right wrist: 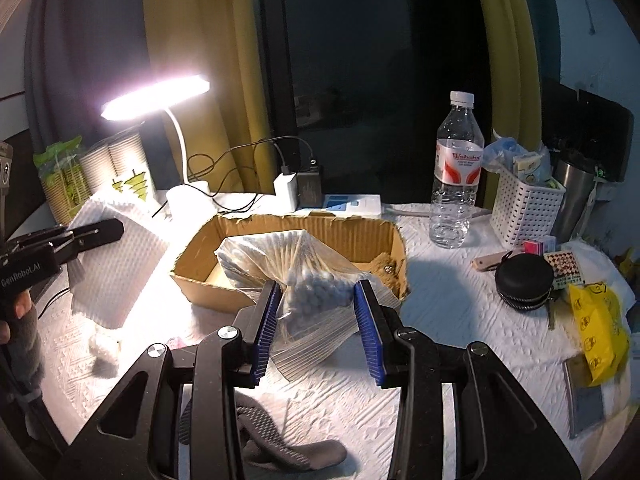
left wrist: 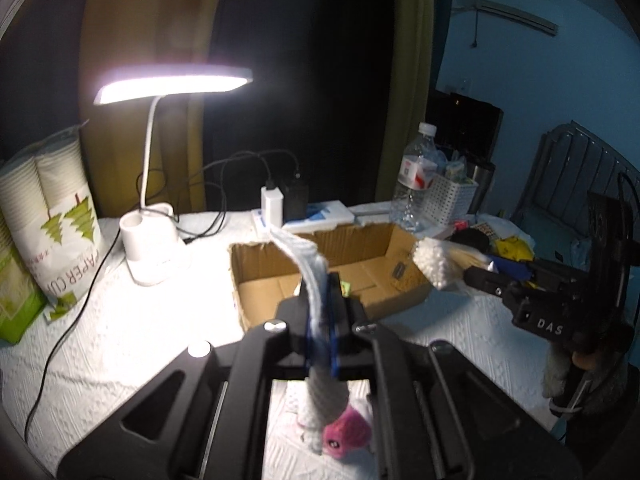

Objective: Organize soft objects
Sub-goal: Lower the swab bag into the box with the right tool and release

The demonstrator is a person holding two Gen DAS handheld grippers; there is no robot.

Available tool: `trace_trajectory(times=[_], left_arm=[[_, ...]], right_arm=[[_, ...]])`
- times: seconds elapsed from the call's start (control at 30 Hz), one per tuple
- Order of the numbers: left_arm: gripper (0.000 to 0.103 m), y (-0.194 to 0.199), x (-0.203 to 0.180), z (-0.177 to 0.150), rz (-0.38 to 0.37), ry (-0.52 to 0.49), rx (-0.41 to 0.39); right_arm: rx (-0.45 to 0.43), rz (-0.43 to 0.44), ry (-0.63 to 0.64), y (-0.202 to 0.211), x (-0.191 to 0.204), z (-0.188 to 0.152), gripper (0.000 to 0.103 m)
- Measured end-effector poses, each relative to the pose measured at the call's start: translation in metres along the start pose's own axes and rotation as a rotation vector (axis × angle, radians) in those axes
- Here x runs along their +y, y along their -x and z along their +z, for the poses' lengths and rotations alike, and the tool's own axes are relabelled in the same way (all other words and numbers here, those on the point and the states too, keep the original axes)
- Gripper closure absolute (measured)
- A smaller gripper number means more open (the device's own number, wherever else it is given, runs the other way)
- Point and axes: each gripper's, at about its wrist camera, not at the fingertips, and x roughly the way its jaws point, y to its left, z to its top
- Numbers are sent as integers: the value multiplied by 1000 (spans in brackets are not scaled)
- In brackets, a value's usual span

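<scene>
My left gripper (left wrist: 320,300) is shut on a white textured cloth pad (left wrist: 310,264) and holds it above the table, left of the open cardboard box (left wrist: 336,248). The pad also shows in the right wrist view (right wrist: 116,264), clamped by the left gripper (right wrist: 96,236). My right gripper (right wrist: 316,324) holds a clear bag of cotton swabs (right wrist: 308,280) between its blue pads at the box's (right wrist: 280,228) front edge. The swab bag also shows in the left wrist view (left wrist: 436,260). A white and pink plush toy (left wrist: 340,428) lies under my left gripper. A grey sock (right wrist: 280,440) lies under my right gripper.
A lit desk lamp (left wrist: 160,236) stands at back left beside a paper cup pack (left wrist: 56,216). A water bottle (right wrist: 456,176), a white basket (right wrist: 524,208), a black round case (right wrist: 524,280) and a yellow bag (right wrist: 596,328) stand on the right. Chargers and cables (right wrist: 296,184) lie behind the box.
</scene>
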Motion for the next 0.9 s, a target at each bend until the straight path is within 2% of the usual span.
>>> trace_trajectory(times=[0.27, 0.5, 0.9], left_arm=[[98, -23, 6, 21, 14, -15, -20], [98, -52, 14, 25, 24, -10, -8], [98, -107, 23, 18, 10, 13, 59]], right_arm=[[-5, -5, 9, -19, -14, 14, 62], [9, 0, 18, -44, -23, 21, 62], [78, 30, 31, -94, -26, 14, 62]])
